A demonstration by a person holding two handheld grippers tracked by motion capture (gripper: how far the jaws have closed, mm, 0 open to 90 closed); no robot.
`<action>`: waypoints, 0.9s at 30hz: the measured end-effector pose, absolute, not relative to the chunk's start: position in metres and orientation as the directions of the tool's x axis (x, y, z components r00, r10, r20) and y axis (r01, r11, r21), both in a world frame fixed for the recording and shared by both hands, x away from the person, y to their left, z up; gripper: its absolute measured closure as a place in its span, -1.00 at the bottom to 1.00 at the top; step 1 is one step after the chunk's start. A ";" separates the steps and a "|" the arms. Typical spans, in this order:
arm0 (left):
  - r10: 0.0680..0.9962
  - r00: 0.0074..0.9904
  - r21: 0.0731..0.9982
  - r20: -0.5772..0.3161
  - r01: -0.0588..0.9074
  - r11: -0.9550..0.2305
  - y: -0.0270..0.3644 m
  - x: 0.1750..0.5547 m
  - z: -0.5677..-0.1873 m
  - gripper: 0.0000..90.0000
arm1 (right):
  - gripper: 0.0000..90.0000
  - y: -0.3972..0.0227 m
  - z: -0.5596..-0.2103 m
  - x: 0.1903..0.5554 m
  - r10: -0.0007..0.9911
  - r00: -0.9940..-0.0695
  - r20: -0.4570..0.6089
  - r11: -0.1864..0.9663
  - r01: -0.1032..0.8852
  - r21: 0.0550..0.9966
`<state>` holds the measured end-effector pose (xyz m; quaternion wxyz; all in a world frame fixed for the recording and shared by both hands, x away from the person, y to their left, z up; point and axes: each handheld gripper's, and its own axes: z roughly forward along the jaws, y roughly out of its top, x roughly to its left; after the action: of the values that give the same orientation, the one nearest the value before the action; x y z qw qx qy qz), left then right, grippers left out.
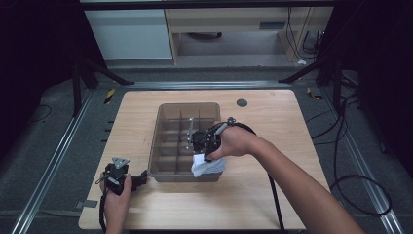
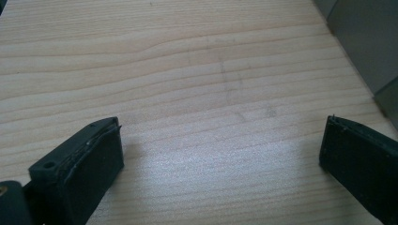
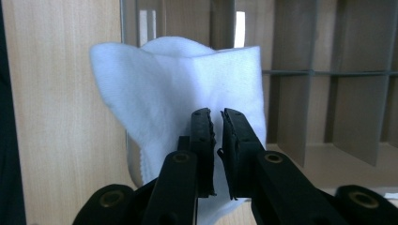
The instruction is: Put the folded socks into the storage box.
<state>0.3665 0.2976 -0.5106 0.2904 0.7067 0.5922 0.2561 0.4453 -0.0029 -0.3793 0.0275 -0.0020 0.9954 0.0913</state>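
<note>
Left gripper (image 1: 142, 178) rests spread on the wooden table (image 1: 272, 195) beside the divided bin (image 1: 160, 146), empty; right gripper (image 3: 217, 123) pinches a white sock (image 3: 159, 89) over the bin's near-right corner; a shallow grip could let it slip outside.

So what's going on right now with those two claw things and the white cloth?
Right gripper shut on white cloth, over near edge of divided bin. Left gripper open, idle, low over bare table. Nothing in the way.
</note>
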 end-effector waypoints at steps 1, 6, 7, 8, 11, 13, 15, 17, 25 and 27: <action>0.986 0.167 0.714 0.018 0.688 -0.130 0.298 0.366 -0.511 -1.00 | 0.87 -0.002 -0.381 0.445 0.007 -0.999 -0.053 0.985 -0.002 0.175; 0.986 0.168 0.714 0.018 0.688 -0.130 0.298 0.366 -0.511 -1.00 | 0.91 0.001 -0.392 0.446 -0.002 -0.999 -0.051 0.987 -0.011 0.161; 0.985 0.169 0.714 0.019 0.688 -0.131 0.298 0.366 -0.511 -1.00 | 0.92 0.002 -0.393 0.446 -0.001 -0.999 -0.051 0.987 -0.009 0.161; 0.986 0.167 0.714 0.018 0.688 -0.130 0.298 0.366 -0.511 -1.00 | 0.93 0.002 -0.394 0.446 -0.007 -0.999 -0.051 0.987 -0.015 0.162; 0.986 0.168 0.714 0.018 0.688 -0.130 0.298 0.366 -0.511 -1.00 | 0.95 0.004 -0.398 0.446 -0.013 -0.999 -0.044 0.987 -0.020 0.159; 0.986 0.168 0.713 0.018 0.688 -0.130 0.298 0.366 -0.511 -1.00 | 0.96 0.004 -0.400 0.446 -0.020 -0.999 -0.044 0.987 -0.026 0.156; 0.986 0.167 0.714 0.018 0.688 -0.130 0.298 0.366 -0.511 -1.00 | 0.96 0.003 -0.400 0.445 -0.011 -0.999 -0.042 0.987 -0.017 0.159; 0.986 0.167 0.714 0.018 0.688 -0.130 0.298 0.366 -0.511 -1.00 | 0.93 0.002 -0.398 0.446 -0.008 -0.999 -0.043 0.986 -0.015 0.167; 0.986 0.167 0.714 0.018 0.688 -0.130 0.297 0.367 -0.511 -1.00 | 0.92 -0.005 -0.386 0.444 0.008 -0.999 -0.039 0.983 0.001 0.181; 0.986 0.167 0.714 0.018 0.688 -0.130 0.297 0.367 -0.511 -1.00 | 0.94 -0.006 -0.388 0.443 0.001 -0.999 -0.041 0.984 -0.006 0.177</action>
<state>0.3665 0.2973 -0.5106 0.2905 0.7067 0.5921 0.2562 0.4425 -0.0058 -0.3878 0.0204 -0.0012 0.9958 0.0890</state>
